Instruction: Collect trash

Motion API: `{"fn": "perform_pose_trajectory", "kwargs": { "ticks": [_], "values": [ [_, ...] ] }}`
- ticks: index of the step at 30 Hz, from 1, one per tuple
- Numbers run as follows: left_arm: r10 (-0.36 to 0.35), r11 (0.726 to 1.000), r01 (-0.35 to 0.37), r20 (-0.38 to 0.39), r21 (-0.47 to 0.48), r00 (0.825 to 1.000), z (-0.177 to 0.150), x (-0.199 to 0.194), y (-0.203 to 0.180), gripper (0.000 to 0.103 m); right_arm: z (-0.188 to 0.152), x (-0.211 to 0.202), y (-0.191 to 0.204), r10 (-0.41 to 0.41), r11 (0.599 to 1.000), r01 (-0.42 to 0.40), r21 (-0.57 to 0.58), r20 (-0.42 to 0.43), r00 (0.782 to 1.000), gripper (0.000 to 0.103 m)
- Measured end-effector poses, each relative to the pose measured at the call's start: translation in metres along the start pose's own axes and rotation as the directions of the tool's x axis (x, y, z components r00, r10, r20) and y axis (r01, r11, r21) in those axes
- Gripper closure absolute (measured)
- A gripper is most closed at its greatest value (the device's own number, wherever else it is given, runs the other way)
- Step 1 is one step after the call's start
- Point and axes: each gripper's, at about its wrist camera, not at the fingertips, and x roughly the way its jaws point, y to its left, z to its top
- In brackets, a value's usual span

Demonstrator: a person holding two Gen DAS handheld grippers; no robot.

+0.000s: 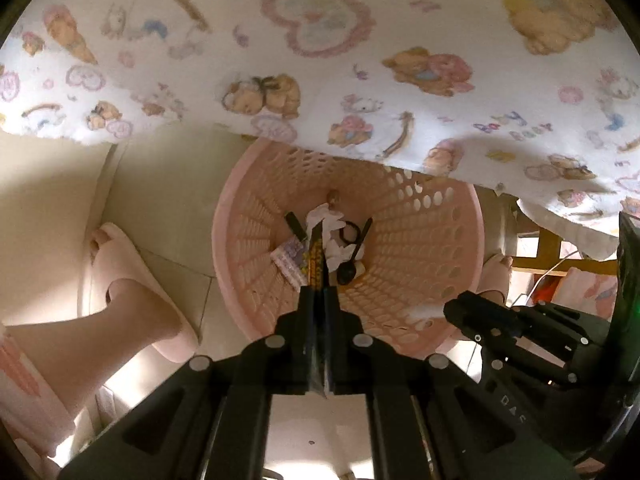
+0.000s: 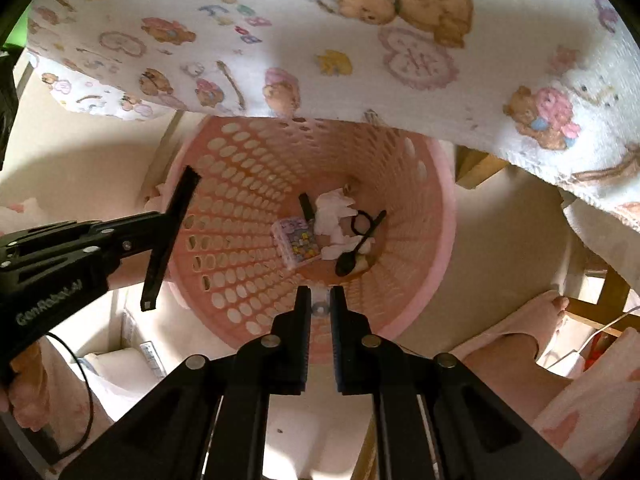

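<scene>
Left wrist view: left gripper (image 1: 319, 292) pinches a dark strip (image 1: 317, 258) over the pink basket (image 1: 448, 280) — right gripper (image 2: 320, 298) clamps something small and pale.

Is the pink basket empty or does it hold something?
Not empty: the basket holds a black spoon, crumpled white paper and a small packet.

A pale tiled floor (image 1: 172, 216) fills the lower part of both views, cream in colour, with thin grout lines crossing it and bright patches of light near the bottom. Across the far side hangs a white cloth (image 1: 320, 80) printed with teddy bears, hearts and letters, its edge drooping lower toward the right. Under that right edge, wooden furniture legs (image 2: 612, 292) show, with a white cable (image 2: 600, 328) beside them
</scene>
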Motion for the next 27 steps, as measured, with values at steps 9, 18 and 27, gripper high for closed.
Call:
{"fn": "perform_pose_trajectory", "kwargs": {
  "ticks": [9,18,27],
  "values": [
    [0.036,0.999,-0.037,0.059,0.02,0.998,0.0,-0.015,-0.002,0.082,0.004,-0.012,-0.003,-0.008,1.0,0.006,0.03,0.05,0.999,0.087],
    [0.101,0.993,-0.112,0.253,0.033,0.962,-0.002,-0.071,-0.005,0.067,-0.008,-0.086,0.011,-0.058,0.998,0.063,-0.005,0.302,0.952,0.06],
    [0.14,0.978,-0.201,0.555,0.051,0.82,-0.015,-0.142,-0.016,0.026,-0.021,-0.174,0.015,-0.095,0.995,0.084,0.045,0.567,0.818,0.024]
  ]
}}
